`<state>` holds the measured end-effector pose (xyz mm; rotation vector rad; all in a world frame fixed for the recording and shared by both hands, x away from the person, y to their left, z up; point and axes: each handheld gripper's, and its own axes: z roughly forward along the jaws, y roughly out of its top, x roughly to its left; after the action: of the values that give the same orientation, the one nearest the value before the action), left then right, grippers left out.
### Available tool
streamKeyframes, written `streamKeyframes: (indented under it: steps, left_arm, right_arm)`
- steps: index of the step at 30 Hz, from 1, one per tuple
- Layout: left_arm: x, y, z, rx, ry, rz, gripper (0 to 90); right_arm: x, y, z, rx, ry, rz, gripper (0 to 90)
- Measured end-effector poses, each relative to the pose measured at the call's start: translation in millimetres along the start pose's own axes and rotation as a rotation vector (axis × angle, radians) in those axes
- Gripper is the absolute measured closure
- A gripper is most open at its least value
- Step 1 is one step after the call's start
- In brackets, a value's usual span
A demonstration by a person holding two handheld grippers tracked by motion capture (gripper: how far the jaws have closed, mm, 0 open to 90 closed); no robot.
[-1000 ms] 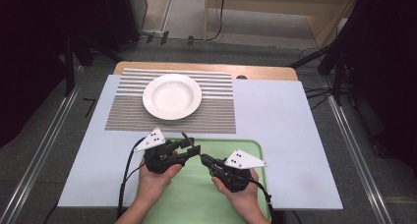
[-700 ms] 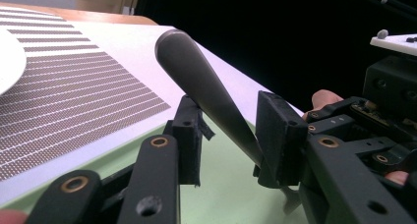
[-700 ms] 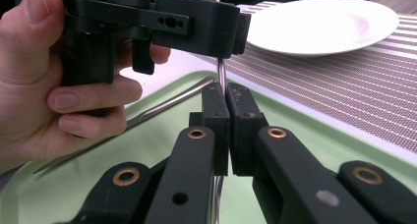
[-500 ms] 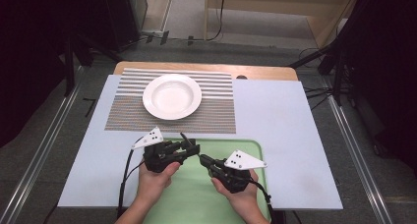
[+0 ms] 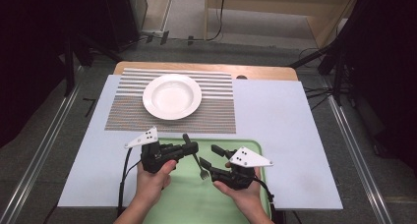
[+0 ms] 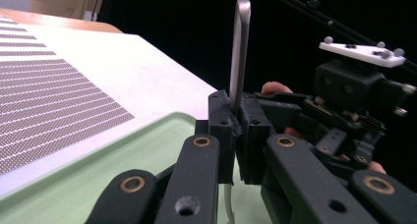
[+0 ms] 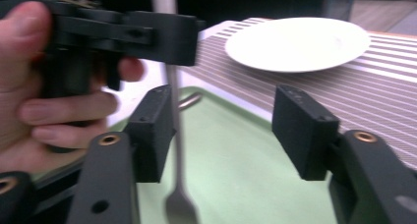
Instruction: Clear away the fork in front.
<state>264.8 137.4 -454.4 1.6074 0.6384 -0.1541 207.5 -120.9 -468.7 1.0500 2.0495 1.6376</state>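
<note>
My left gripper (image 5: 189, 148) pinches the fork (image 5: 197, 164) above the green tray (image 5: 196, 199); my right gripper (image 5: 210, 156), jaws just opening, stands spread beside it.

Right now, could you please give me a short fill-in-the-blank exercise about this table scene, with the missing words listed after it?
1. The left gripper is shut on the handle of a ____.
2. The right gripper has jaws that stand ____, with nothing pressed between the pads.
3. The fork hangs above a tray whose colour is ____.
4. The white plate rests on a ____ mat.

Missing words: fork; open; green; striped
</note>
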Motion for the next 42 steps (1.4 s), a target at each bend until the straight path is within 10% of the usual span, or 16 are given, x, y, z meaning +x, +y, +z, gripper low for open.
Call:
streamKeyframes:
  steps: [6,12,42]
  left_arm:
    - [-0.1,0.2,-3.0,0.015,-0.013,0.02,86.3]
    - [-2.1,-0.2,-5.9,0.033,0.003,0.05,86.4]
    - [-5.6,4.1,-31.7,0.039,0.015,0.051,86.4]
  right_arm:
    - [-8.7,2.1,-7.7,0.008,-0.128,-0.007,10.1]
    - [-20.8,1.1,-17.7,0.001,-0.24,-0.012,0.0]
    - [-85.0,-19.2,-88.4,-0.049,-0.433,0.007,0.0]
